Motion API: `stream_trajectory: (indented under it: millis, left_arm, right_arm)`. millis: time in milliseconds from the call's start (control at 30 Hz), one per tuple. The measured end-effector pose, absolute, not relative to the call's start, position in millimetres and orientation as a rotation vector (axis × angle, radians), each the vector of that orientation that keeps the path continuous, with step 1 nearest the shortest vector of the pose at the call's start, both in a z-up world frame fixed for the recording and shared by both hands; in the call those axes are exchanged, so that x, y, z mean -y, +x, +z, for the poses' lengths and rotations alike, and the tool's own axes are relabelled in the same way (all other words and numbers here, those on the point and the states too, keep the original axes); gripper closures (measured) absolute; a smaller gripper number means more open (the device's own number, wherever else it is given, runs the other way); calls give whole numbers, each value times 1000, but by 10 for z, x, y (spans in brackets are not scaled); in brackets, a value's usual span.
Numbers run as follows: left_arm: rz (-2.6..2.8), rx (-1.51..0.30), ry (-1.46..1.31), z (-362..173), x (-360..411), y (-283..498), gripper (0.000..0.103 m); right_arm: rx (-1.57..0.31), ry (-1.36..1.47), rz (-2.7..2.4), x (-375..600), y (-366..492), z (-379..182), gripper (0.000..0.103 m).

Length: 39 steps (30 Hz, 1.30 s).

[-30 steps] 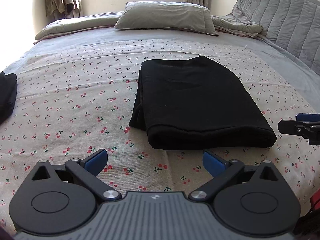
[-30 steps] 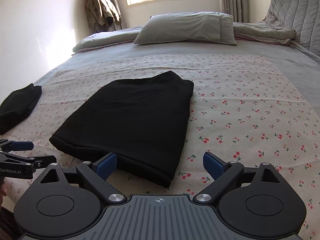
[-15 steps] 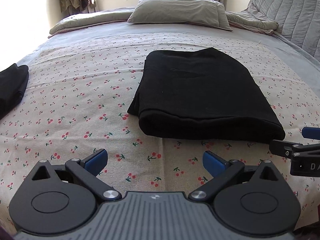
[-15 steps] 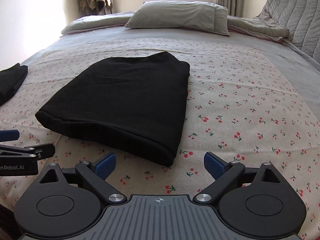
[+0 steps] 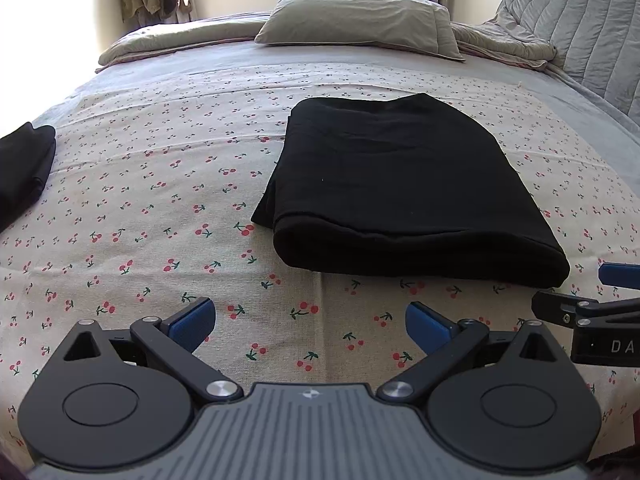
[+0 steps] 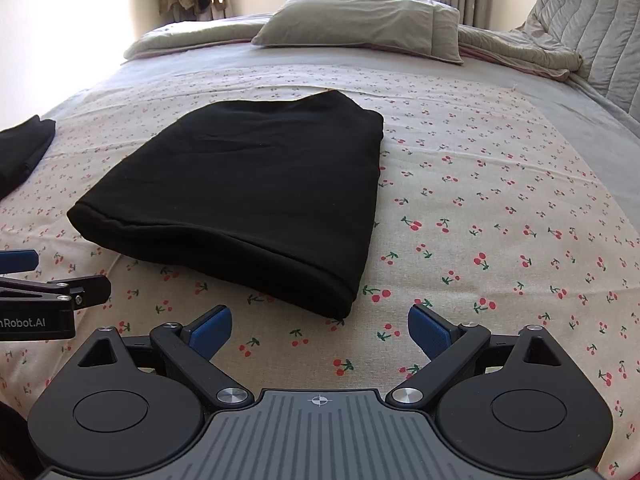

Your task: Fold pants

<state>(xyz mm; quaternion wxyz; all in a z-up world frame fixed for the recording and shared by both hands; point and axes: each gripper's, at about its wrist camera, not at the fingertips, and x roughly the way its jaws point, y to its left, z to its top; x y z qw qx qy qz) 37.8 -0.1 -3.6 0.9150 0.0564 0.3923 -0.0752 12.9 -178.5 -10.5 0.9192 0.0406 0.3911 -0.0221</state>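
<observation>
Both tools [image 5: 310, 322] [image 6: 320, 330] gape, apparently clear of folded pants [image 5: 400, 184].

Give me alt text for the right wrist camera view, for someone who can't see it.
A folded pair of black fabric pants lies flat on a cherry-print bedsheet, just ahead of the open, empty right gripper. The left gripper shows at the left edge, with a grey pillow at the far end of the bed.

You have drawn both tools back from the folded pants [image 5: 404, 192]. A second ago your right tool [image 6: 320, 330] had its left pad at the near fold; now a strip of cherry-print sheet [image 6: 500, 208] shows between them. Your left tool [image 5: 310, 324] has also backed off, with more sheet before it.
</observation>
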Motion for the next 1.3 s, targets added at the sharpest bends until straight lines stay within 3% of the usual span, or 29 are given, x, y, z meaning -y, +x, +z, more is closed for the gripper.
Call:
stream_trajectory:
  millis: [1300]
  left_arm:
    - [-161, -813, 110, -30, -8, 351, 0]
  right_arm:
    - [-814, 96, -56, 1783, 146, -131, 6]
